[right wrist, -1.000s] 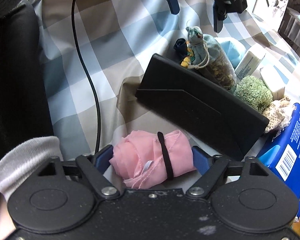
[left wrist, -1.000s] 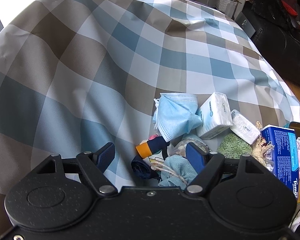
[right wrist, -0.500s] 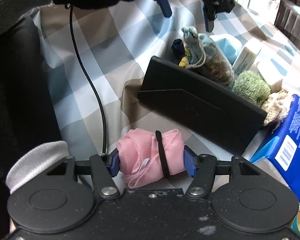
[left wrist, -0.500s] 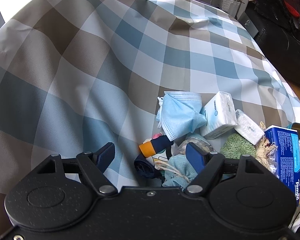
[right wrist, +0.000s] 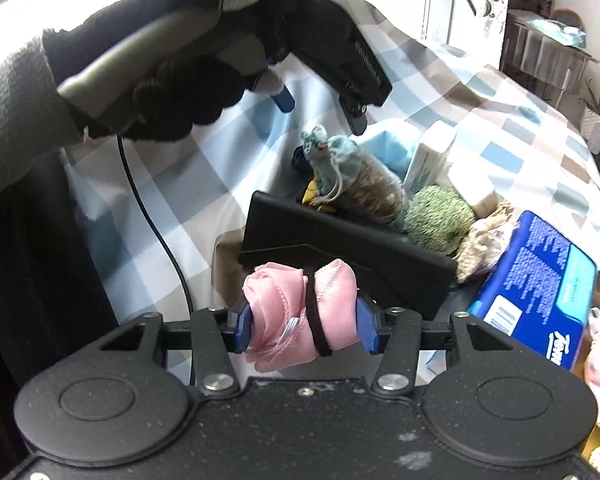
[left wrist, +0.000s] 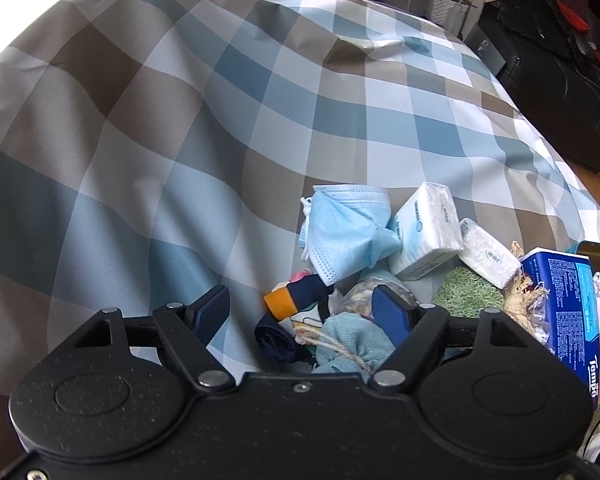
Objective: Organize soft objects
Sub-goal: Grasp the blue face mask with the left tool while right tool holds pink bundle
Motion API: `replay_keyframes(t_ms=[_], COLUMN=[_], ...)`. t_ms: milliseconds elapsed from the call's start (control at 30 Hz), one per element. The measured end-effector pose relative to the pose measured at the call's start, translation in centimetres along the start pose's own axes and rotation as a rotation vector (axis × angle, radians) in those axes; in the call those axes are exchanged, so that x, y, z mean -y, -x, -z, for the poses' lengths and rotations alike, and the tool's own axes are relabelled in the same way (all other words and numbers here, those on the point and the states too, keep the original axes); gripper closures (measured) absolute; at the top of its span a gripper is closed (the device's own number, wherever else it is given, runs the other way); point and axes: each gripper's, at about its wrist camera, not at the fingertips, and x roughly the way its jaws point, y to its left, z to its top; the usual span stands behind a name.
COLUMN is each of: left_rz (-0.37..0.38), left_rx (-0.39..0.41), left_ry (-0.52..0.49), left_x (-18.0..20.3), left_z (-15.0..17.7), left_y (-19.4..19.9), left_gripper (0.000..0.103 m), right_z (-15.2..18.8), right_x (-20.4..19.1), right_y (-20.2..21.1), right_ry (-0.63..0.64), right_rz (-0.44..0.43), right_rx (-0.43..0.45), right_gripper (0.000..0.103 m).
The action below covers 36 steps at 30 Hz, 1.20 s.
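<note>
Closing on a pink cloth bundle point(right wrist: 300, 312) tied with a black band, the right gripper point(right wrist: 302, 326) has both blue pads pressing its ends. A black case point(right wrist: 340, 256) lies just beyond the fingers. The left gripper point(left wrist: 300, 312) hangs with fingers apart, over a drawstring pouch point(left wrist: 348, 344) on the checked blanket point(left wrist: 180, 128).
</note>
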Motion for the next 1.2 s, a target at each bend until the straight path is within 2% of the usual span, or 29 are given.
replay_keyframes(t_ms=[233, 267, 467, 633, 767, 1033, 1200], left_rz=[0.018, 0.016, -0.026, -0.031, -0.053, -0.073, -0.057], left_rx=[0.051, 0.060, 0.095, 0.091, 0.056, 0.022, 0.006], left_ry=[-0.028, -0.035, -0.085, -0.099, -0.129, -0.142, -0.134], left_x=[0.8, 1.0, 2.3, 2.7, 3.2, 3.7, 3.6], left_z=[-0.2, -0.3, -0.3, 0.0, -0.2, -2.0, -3.0], left_y=[0.2, 0.1, -0.6, -1.1, -2.2, -4.3, -6.2], left_gripper=[0.026, 0.022, 0.021, 0.021, 0.021, 0.022, 0.022], right_z=[-1.0, -1.1, -1.9, -1.8, -1.9, -1.8, -1.8], right_x=[0.3, 0.3, 1.4, 3.2, 3.9, 4.5, 4.7], right_y=[2.3, 2.7, 5.7, 6.3, 6.2, 6.5, 6.0], right_ry=[-0.002, 0.003, 0.026, -0.033, -0.045, -0.076, -0.093], right_rz=[0.027, 0.030, 0.044, 0.059, 0.073, 0.056, 0.049], right_rx=[0.045, 0.054, 0.106, 0.126, 0.127, 0.131, 0.118], right_gripper=[0.053, 0.054, 0.053, 0.053, 0.053, 0.053, 0.053])
